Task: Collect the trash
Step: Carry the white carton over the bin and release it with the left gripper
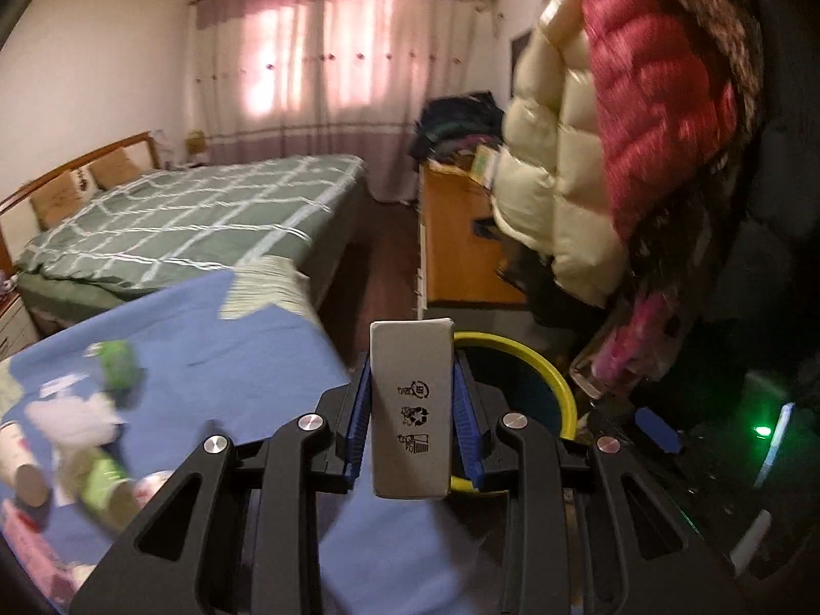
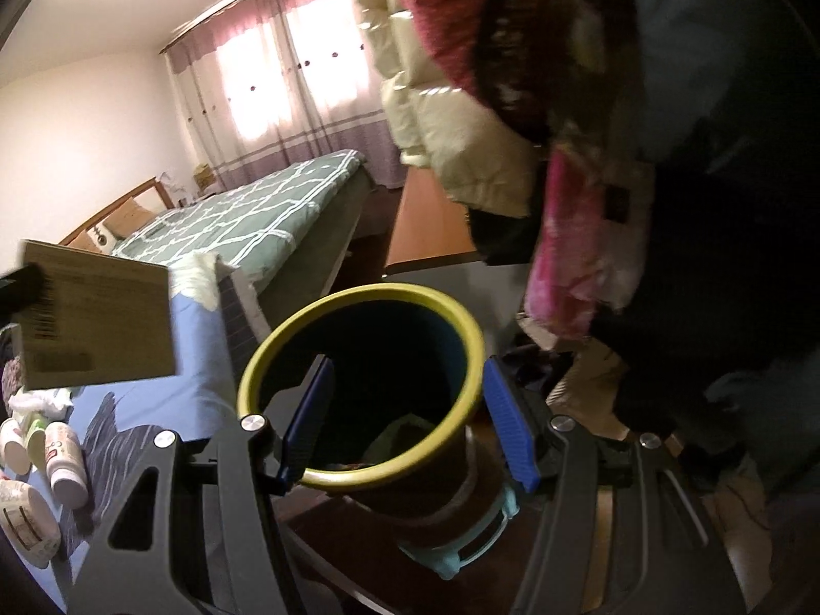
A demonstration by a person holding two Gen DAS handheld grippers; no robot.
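puffy coats (image 1: 589, 154) above yellow-rimmed bin (image 2: 359, 384)

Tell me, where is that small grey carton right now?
The grey carton is clamped upright in the left gripper, with the yellow-rimmed bin just behind it and the blue-covered table to its left.

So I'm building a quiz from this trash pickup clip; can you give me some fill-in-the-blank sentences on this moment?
1. The left gripper is shut on a small ____.
2. The trash bin has a ____ rim.
3. The right gripper holds ____.
4. The cups lie on a ____ cloth.

Missing words: carton; yellow; the trash bin; blue
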